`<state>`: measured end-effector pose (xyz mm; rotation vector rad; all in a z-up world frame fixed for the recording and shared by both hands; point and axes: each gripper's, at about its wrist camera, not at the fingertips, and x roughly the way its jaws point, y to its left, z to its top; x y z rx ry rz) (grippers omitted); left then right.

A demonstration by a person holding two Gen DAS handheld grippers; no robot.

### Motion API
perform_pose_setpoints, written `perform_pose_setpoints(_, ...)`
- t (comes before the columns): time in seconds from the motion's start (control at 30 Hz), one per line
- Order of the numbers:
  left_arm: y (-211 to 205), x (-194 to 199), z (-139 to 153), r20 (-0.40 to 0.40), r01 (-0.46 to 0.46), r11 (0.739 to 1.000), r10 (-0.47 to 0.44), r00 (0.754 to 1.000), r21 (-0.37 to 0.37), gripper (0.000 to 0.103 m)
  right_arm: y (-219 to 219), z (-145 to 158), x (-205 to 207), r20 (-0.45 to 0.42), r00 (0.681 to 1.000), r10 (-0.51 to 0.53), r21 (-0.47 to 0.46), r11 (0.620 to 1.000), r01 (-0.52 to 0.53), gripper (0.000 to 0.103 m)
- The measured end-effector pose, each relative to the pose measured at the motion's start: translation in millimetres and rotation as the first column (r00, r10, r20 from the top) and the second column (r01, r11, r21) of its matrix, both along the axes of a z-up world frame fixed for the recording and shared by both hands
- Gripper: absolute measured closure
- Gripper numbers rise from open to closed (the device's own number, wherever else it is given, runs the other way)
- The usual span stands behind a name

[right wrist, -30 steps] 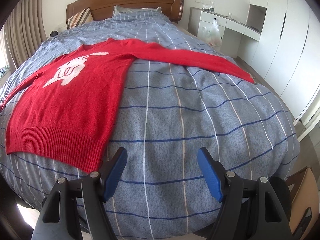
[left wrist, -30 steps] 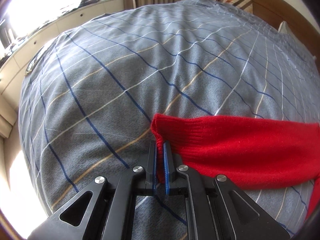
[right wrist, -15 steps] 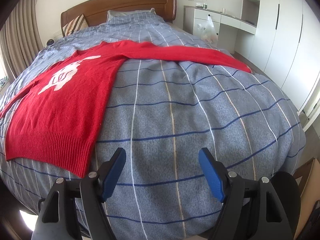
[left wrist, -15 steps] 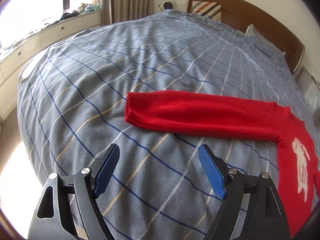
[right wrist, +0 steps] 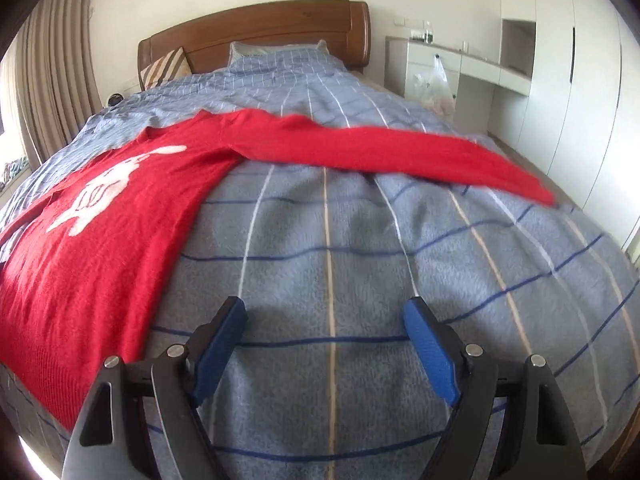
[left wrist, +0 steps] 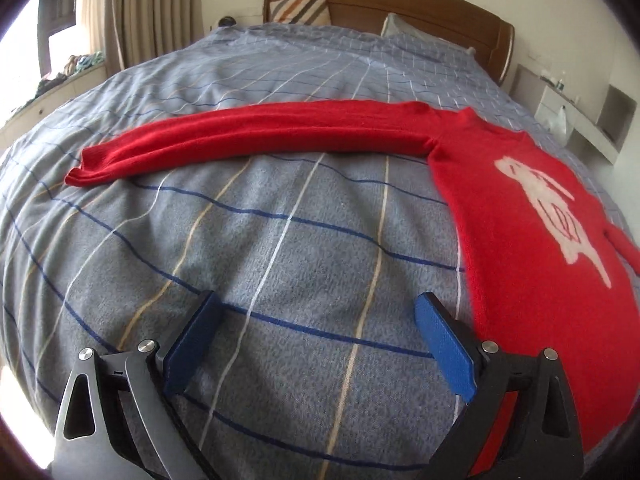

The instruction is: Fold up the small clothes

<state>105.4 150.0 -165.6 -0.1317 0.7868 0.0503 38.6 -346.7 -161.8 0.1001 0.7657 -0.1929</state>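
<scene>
A red knit sweater (left wrist: 528,232) with a white rabbit motif lies flat, front up, on the bed. One sleeve (left wrist: 256,136) stretches out straight to the left in the left wrist view. The other sleeve (right wrist: 400,152) stretches out to the right in the right wrist view, where the sweater body (right wrist: 100,216) lies at the left. My left gripper (left wrist: 316,320) is open and empty above the bedspread, left of the sweater's side edge. My right gripper (right wrist: 324,320) is open and empty above the bedspread, right of the sweater's hem.
The bed has a grey-blue checked cover (left wrist: 280,240), a wooden headboard (right wrist: 260,36), a striped cushion (left wrist: 300,8) and a pillow (right wrist: 276,48). Curtains (left wrist: 136,12) and a window ledge stand at the left. White cabinets (right wrist: 560,92) and a plastic bag (right wrist: 436,88) stand at the right.
My left gripper has let go of the sleeve cuff, opened, and pulled back and round toward the sweater body. My right gripper stays open and has moved a little forward over the bed.
</scene>
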Motion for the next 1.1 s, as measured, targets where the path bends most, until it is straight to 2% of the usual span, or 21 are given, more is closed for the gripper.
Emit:
perform_pose_setpoints(0.07, -2, -3, -5, 0.011, 0.012, 1.000, -0.012, 1.000, 0.012, 0.001, -7, -5, -2, 0.021, 1.000, 0.003, 0.036, 0.999, -0.003, 0.017)
perform_pose_setpoints(0.27, -1, -4, -7, 0.022, 0.008, 1.000, -0.008, 1.000, 0.010, 0.000, -3, -12, 2, 0.044, 0.999, 0.008, 0.008, 1.000, -0.009, 0.012)
perform_pose_setpoints(1.1, -7, -3, -10, 0.025, -0.005, 0.999, 0.004, 1.000, 0.035, 0.000, 2, -14, 1, 0.060, 0.998, 0.007, -0.020, 1.000, -0.006, 0.010)
